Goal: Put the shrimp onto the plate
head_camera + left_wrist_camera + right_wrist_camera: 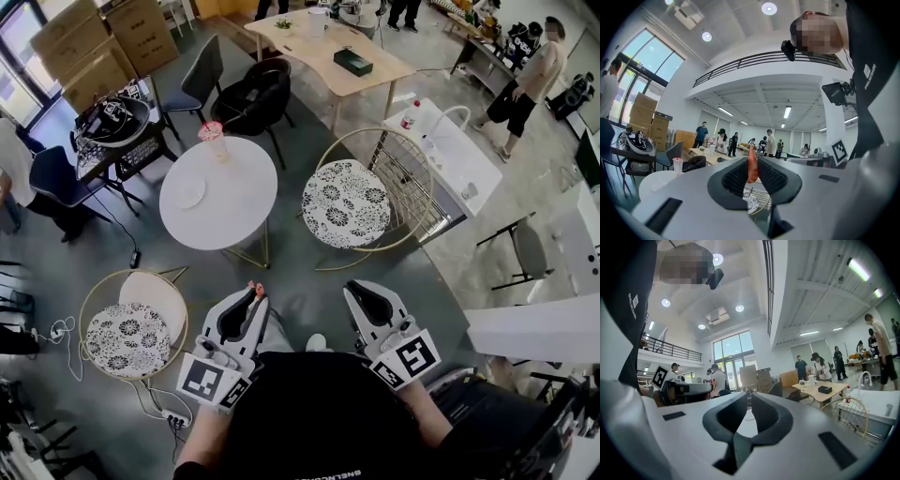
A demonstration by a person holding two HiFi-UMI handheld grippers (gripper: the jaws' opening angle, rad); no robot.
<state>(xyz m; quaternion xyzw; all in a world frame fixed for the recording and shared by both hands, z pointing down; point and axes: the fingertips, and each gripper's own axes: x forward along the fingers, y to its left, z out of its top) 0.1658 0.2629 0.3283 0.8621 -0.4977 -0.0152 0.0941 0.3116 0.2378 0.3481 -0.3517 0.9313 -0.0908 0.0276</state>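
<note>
Well, from overhead, the left gripper is held level with the shrimp poking out at its tip. It is well short of the plate on the white round table ahead, so I'd say this is the carry. Looking along the left gripper's jaws, they are partly closed and pinch the shrimp upright, likely so it can't slip. Looking along the right gripper, the jaws sit nearly together with nothing between them, seemingly spare.
</note>
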